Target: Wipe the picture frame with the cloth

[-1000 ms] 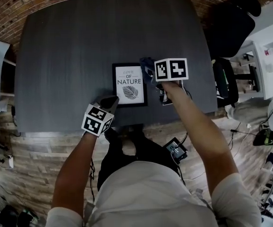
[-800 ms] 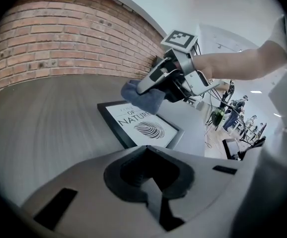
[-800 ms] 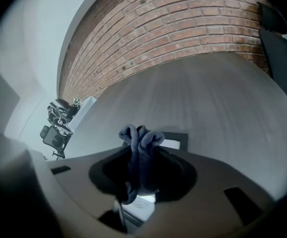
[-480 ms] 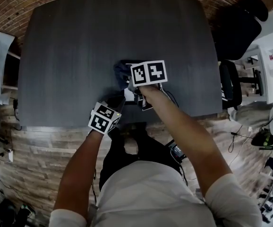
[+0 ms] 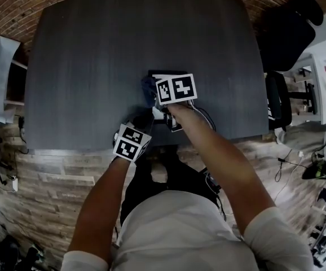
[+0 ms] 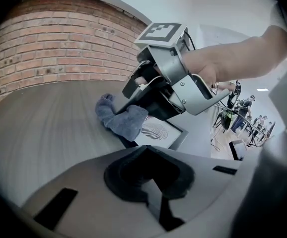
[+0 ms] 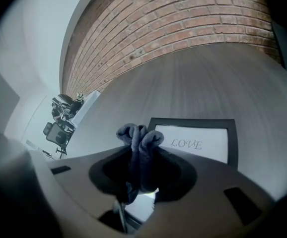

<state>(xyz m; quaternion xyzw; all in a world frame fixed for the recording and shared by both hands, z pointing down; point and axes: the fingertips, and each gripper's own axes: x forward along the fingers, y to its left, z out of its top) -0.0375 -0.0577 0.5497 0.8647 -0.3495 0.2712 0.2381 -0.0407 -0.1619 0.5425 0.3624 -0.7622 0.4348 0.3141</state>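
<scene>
- The picture frame lies flat on the dark table, close to the edge nearest you.
- Its long axis runs straight away from you. The top edge points toward the brick wall, and the word "LOVE" reads upright in the right gripper view.
- From your head view only the frame's far edge shows, because your right arm and the marker cube cover the rest.
- Your right claw is clamped on the cloth, a blue-grey wad bunched between its jaws and sticking out past the tips.
- In the left gripper view the cloth's loose end rests across the frame's far left edge and spills onto the table beside it.
- Your left claw is closed with nothing in it. It sits near the frame's near left corner, by the table's front edge, and I cannot tell whether it touches the frame.
- A second ago your right claw held the cloth at the frame's far right corner, and the whole print was in plain sight. Now it is over the far left part.
- The frame lies on the same heading as before, and your left claw keeps its place.
</scene>
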